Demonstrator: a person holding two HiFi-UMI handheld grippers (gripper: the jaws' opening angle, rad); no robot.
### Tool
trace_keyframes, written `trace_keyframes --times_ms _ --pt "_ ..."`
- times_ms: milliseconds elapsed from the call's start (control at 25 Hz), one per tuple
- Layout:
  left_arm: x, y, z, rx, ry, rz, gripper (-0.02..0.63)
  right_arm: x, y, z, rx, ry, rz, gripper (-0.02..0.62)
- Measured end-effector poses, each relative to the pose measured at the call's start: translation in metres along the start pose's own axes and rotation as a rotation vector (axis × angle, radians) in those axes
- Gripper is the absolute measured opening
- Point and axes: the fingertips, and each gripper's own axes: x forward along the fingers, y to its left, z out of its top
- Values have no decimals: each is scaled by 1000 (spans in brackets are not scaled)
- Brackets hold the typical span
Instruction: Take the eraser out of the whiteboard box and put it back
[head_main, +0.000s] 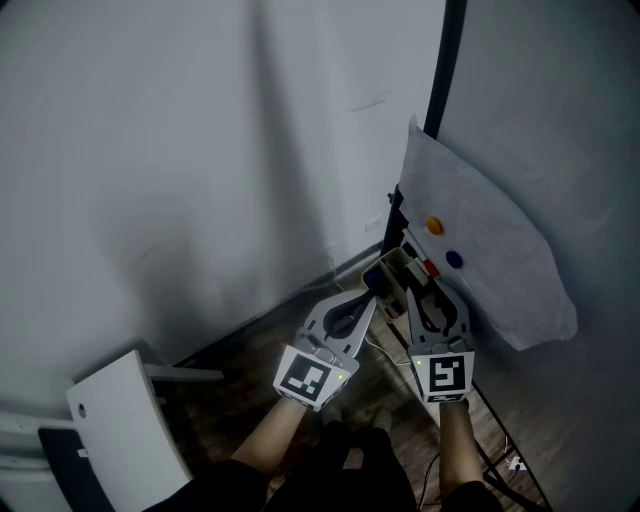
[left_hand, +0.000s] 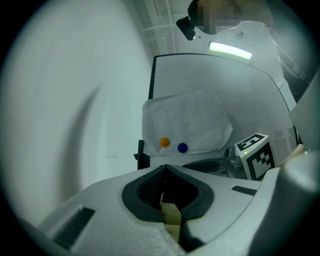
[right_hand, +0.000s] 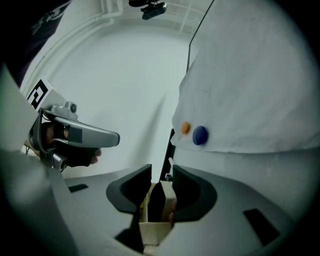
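Eraser (right_hand: 161, 200) is seen upright between the jaws of the right gripper (right_hand: 162, 174), at the whiteboard box (head_main: 396, 270). Those jaws are parted, with a sliver of gap left on one side, so no firm grasp is judged. The left gripper (left_hand: 165, 170) is clenched on nothing. Whether the eraser is being lifted out or put back cannot be told.

Much of the box escapes us.
In the head view the whiteboard (head_main: 560, 100) runs off the right edge, and the left hand-held gripper (head_main: 380, 283) and right hand-held gripper (head_main: 412, 285) cover most of the box (head_main: 395, 263), dim and small; in the right gripper view the jaws hide the eraser's (right_hand: 159, 197) lower end.
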Motion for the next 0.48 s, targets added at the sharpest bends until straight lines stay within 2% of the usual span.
trace_keyframes --times_ms 480 --pt "2 -11 48 50 -75 1 5 -22 0 61 -94 -140 1 20"
